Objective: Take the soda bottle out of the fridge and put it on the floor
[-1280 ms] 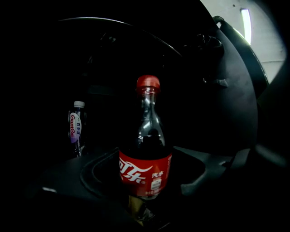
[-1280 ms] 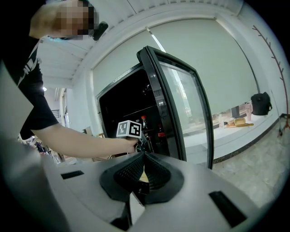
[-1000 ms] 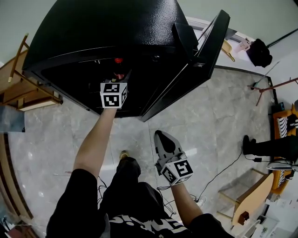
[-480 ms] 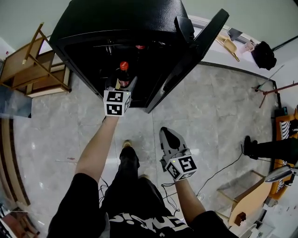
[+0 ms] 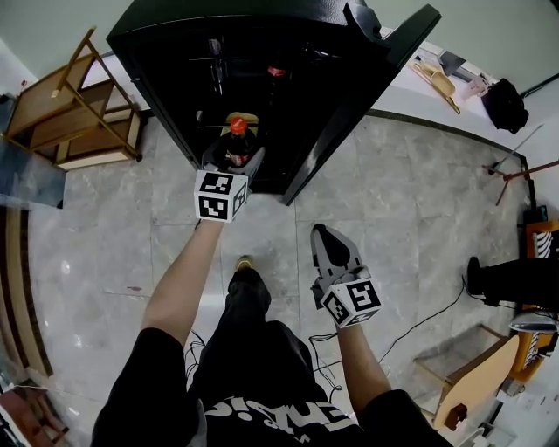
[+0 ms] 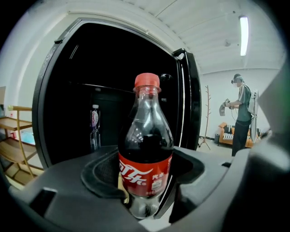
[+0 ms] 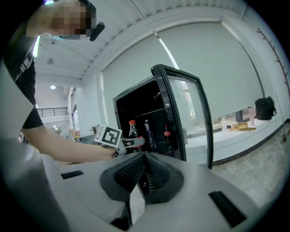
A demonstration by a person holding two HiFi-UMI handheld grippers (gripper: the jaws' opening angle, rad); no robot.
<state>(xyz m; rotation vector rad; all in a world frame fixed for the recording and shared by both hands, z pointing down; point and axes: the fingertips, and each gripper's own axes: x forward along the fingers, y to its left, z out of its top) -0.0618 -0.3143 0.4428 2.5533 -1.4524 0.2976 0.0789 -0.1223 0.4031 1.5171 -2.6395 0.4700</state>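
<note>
Reaching forward on an outstretched bare arm, the left claw [image 5: 234, 161] grips the soda bottle [image 6: 146, 149] upright around its red label, at the mouth of the open fridge [image 5: 288, 105], above the floor [image 5: 410, 201]. The bottle has a red cap and holds dark cola. The right claw [image 5: 323, 237], closed and empty, points forward nearer the body.

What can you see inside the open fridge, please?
A clear bottle and a red-capped bottle stand inside. The fridge's dark interior hides the rest, and the held soda bottle covers part.
</note>
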